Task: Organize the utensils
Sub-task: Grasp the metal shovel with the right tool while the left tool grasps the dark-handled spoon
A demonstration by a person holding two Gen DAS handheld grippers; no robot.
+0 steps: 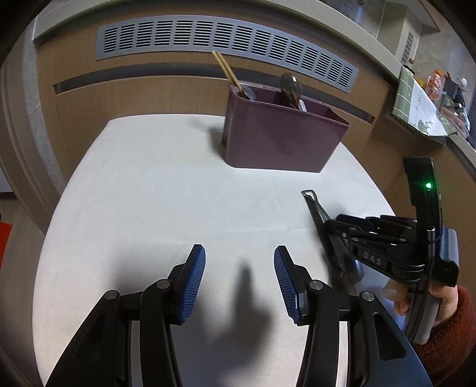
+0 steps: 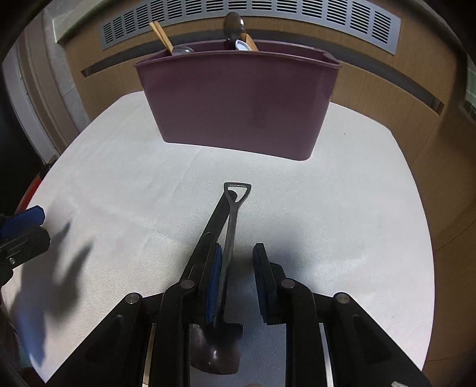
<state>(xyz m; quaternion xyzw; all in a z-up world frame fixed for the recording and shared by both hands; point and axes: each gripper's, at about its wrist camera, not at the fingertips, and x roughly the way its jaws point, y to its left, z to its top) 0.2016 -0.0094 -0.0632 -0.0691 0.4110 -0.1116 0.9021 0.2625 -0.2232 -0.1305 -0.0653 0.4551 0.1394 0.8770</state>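
Note:
A dark shovel-shaped metal spoon lies on the white table, handle pointing toward a purple utensil bin. My right gripper is open, its fingers on either side of the handle; the left pad touches it and the right pad stands apart. The bin holds wooden chopsticks at its left and dark spoons at its right. In the left wrist view the bin stands at the far side. My left gripper is open and empty over the table. The right gripper and spoon show at its right.
The white table stands against a wooden wall unit with a grey vent grille. A counter with a cloth and clutter is at the far right. The left gripper's blue pad shows at the left edge of the right wrist view.

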